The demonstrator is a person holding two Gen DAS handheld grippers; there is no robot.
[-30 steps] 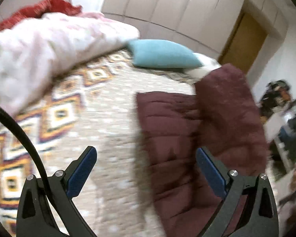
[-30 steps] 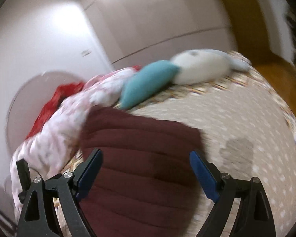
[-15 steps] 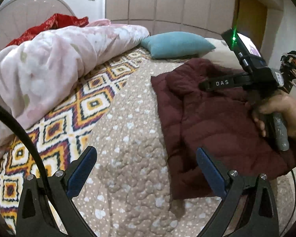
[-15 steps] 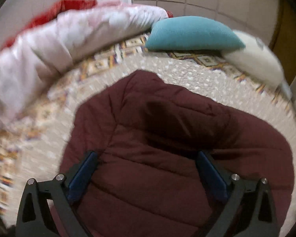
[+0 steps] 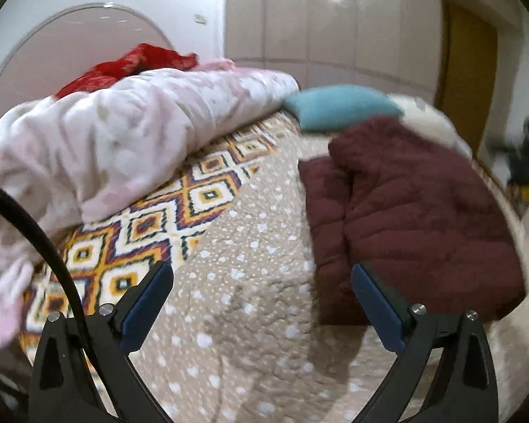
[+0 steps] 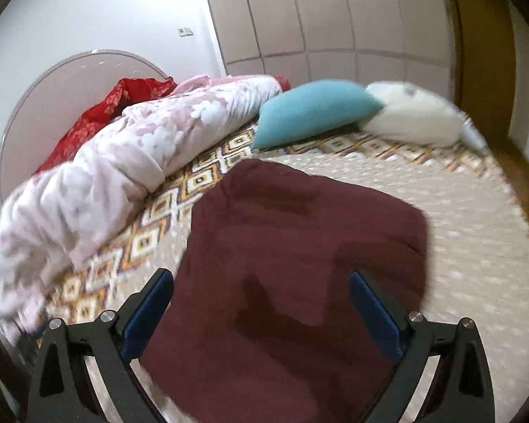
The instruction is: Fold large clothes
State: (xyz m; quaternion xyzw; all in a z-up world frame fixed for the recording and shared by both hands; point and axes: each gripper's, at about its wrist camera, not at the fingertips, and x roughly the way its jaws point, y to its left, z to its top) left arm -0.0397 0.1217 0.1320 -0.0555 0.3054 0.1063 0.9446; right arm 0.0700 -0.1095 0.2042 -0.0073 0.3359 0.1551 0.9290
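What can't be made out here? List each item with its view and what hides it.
- Maroon jacket: near hem, right wrist view, cut off by the bottom edge and the right gripper.
- Jacket's layers, left wrist view: motion blur; fold count unclear.
- Dark clutter, left wrist view: blurred at the right edge.
- Red fabric, right wrist view: mostly behind the pink comforter.

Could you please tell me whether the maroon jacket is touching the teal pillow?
Apart. The right wrist view shows a strip of patterned bedspread between the jacket and the pillow. The left wrist view is blurred there.
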